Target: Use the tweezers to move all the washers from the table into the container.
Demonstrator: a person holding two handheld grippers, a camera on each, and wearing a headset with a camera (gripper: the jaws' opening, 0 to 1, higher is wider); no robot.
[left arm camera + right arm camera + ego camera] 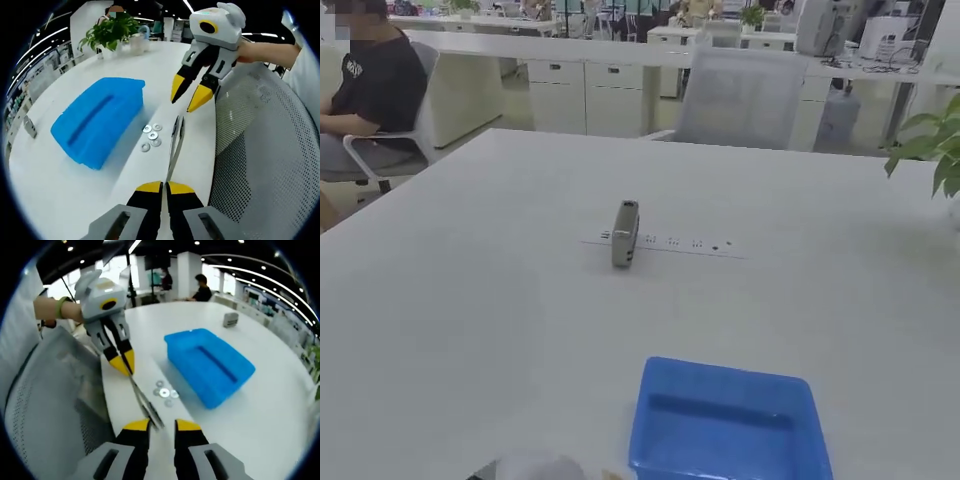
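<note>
Several small steel washers (151, 136) (165, 391) lie on the white table beside the blue container (95, 120) (210, 365) (730, 420). Metal tweezers (175, 142) (145, 402) lie along the table edge next to them. My left gripper (165, 187) (123, 362) is shut on one end of the tweezers. My right gripper (161, 426) (181, 106) is open, its yellow fingertips on either side of the tweezers' other end without closing on it.
A grey mesh chair (260, 150) (50, 390) stands close against the table edge by both grippers. A power adapter (625, 233) sits mid-table. A potted plant (112, 30) stands at the far corner. A person (370, 80) sits at the left.
</note>
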